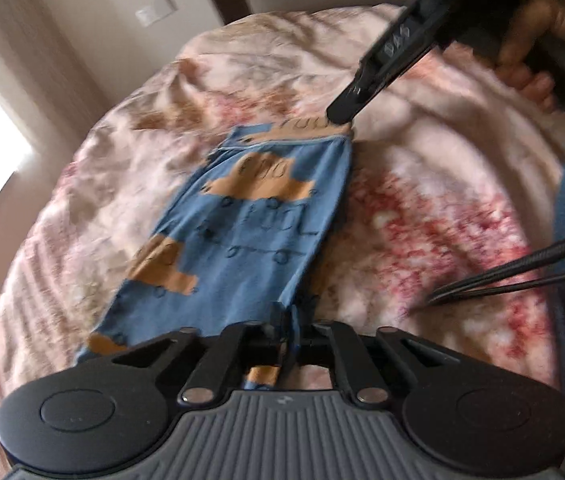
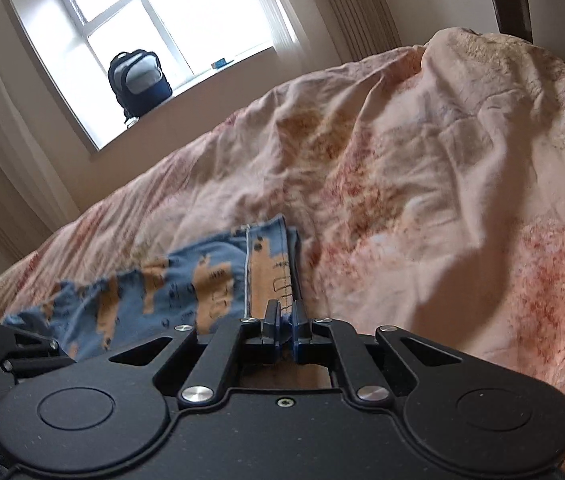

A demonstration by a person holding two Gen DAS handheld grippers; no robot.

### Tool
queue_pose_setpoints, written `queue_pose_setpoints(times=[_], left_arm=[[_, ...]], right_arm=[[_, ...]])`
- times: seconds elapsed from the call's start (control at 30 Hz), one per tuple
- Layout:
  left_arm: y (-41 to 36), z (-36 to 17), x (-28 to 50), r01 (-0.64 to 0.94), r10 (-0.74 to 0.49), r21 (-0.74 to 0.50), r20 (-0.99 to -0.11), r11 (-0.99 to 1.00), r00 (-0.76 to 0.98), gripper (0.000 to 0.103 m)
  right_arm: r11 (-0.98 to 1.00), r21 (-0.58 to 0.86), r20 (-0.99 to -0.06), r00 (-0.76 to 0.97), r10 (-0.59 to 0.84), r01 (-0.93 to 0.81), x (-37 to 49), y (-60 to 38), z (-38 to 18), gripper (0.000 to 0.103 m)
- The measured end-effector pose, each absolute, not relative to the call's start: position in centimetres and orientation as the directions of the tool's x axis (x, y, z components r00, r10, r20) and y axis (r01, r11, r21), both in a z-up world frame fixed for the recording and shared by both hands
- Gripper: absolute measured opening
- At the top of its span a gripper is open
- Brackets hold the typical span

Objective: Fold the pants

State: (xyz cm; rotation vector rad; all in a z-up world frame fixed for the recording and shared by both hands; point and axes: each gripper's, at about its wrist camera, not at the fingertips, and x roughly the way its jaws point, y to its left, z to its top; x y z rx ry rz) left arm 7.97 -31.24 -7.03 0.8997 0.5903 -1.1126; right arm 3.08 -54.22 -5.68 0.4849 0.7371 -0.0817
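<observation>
Holding the pants [image 1: 250, 216] at both ends, I have them stretched along the bed's blanket [image 1: 422, 208], lying on it lengthwise and well inside its edges. My left gripper [image 1: 288, 334] has its jaws clenched on a bunched bit of blue fabric at the near end, seemingly the leg hems, though the cloth there is too crumpled to be sure. My right gripper [image 2: 285, 330] is pinched shut on the waistband end, a sliver of blue showing between the jaws.

I judge this garment to be light, thin and thoroughly floppy: a soft knit with orange print, no stiffness at all, so it will sag and drape wherever it is unsupported. It should not slip much against the fuzzy blanket, which may drag at it and ruck it up if I slide rather than lift. Nothing here is fragile.

For folding, I think corners and hemmed edges are the best holds, since the waistband seam gives the jaws something thicker to bite. Gripping a single layer mid-panel would likely just pull a peak and wrinkle it.
</observation>
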Motion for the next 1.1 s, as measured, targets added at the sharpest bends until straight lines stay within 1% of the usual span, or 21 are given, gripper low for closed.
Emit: queue_pose_setpoints(times=[0.03,0.07,0.1,0.13,0.2,0.27,0.3,0.33,0.43,0.5,0.57,0.67,0.73,0.77,0.8,0.83,0.9,0.93,0.97,1.0,1.1], left_arm=[[-31.2,-6.6,8.5,0.944,-0.521,0.287,-0.788,0.161,0.328,0.045],[-31.2,-6.1,9.2,0.949,-0.546,0.263,-0.776,0.175,0.316,0.072],[-31.3,-5.6,10.2,0.951,-0.576,0.241,-0.756,0.194,0.310,0.079],[-31.7,-5.1,11.3,0.954,-0.597,0.221,-0.744,0.204,0.300,0.079],[-33.5,-4.4,13.8,0.954,-0.617,0.196,-0.729,0.226,0.296,0.079],[-35.9,-4.0,16.7,0.953,-0.635,0.181,-0.714,0.241,0.296,0.080],[-37.0,-4.0,18.0,0.956,-0.633,0.160,-0.720,0.248,0.284,0.081],[-38.2,-4.0,19.6,0.959,-0.629,0.116,-0.734,0.257,0.257,0.081],[-41.4,-5.0,24.2,0.957,-0.618,-0.056,-0.774,0.285,0.139,0.081],[-43.0,-6.4,26.3,0.953,-0.584,-0.158,-0.811,0.258,0.023,0.081],[-43.8,-7.3,27.4,0.954,-0.557,-0.211,-0.828,0.211,-0.060,0.081],[-43.9,-7.6,28.0,0.951,-0.546,-0.259,-0.827,0.166,-0.130,0.081],[-43.8,-7.7,28.3,0.941,-0.531,-0.301,-0.829,0.153,-0.179,0.075],[-43.8,-7.7,28.3,0.939,-0.521,-0.309,-0.832,0.150,-0.191,0.066],[-43.7,-7.6,28.1,0.941,-0.510,-0.306,-0.838,0.148,-0.192,0.057],[-43.8,-7.5,27.9,0.943,-0.502,-0.301,-0.843,0.144,-0.193,0.052],[-43.9,-7.5,27.4,0.944,-0.483,-0.291,-0.856,0.159,-0.183,0.035],[-44.0,-7.5,27.0,0.944,-0.474,-0.280,-0.864,0.173,-0.170,0.030],[-44.1,-7.5,26.6,0.945,-0.468,-0.268,-0.870,0.186,-0.155,0.017],[-44.2,-7.3,26.1,0.951,-0.462,-0.237,-0.878,0.200,-0.122,0.009],[-44.3,-6.2,23.9,0.973,-0.459,-0.109,-0.889,0.204,-0.004,0.004]], right_arm=[[0.893,0.387,-0.666,0.739,0.098,0.230,3.0,-54.2,-5.8,0.007],[0.900,0.373,-0.670,0.737,0.093,0.225,2.7,-54.2,-5.8,0.010],[0.907,0.354,-0.670,0.739,0.076,0.228,2.5,-54.3,-5.8,0.021],[0.913,0.340,-0.666,0.743,0.066,0.224,2.3,-54.4,-5.7,0.036],[0.919,0.339,-0.653,0.754,0.075,0.203,1.9,-54.9,-5.9,0.049],[0.907,0.380,-0.638,0.761,0.117,0.180,1.9,-55.6,-6.5,0.050],[0.897,0.410,-0.627,0.765,0.146,0.165,2.0,-55.9,-6.8,0.056],[0.886,0.437,-0.615,0.770,0.171,0.152,2.2,-56.1,-7.1,0.063],[0.871,0.486,-0.568,0.784,0.251,0.074,2.6,-56.0,-7.8,0.075],[0.872,0.488,-0.554,0.783,0.283,0.030,2.9,-55.7,-8.2,0.080],[0.854,0.520,-0.547,0.775,0.316,0.020,3.0,-55.8,-9.1,0.080],[0.790,0.613,-0.496,0.795,0.350,0.035,2.6,-56.8,-10.1,0.078],[0.766,0.640,-0.478,0.809,0.343,0.053,2.5,-57.3,-10.4,0.067],[0.763,0.644,-0.479,0.810,0.337,0.064,2.5,-57.5,-10.5,0.063],[0.767,0.638,-0.485,0.809,0.331,0.069,2.5,-57.5,-10.5,0.055],[0.773,0.631,-0.489,0.808,0.330,0.067,2.5,-57.4,-10.5,0.049],[0.784,0.618,-0.498,0.804,0.326,0.064,2.5,-57.1,-10.5,0.041],[0.790,0.610,-0.502,0.803,0.320,0.066,2.5,-56.9,-10.5,0.035],[0.799,0.597,-0.508,0.804,0.309,0.070,2.5,-56.7,-10.4,0.033],[0.811,0.581,-0.512,0.807,0.296,0.071,2.5,-56.4,-10.4,0.028],[0.854,0.514,-0.522,0.820,0.235,0.083,2.0,-55.5,-9.7,0.015]])
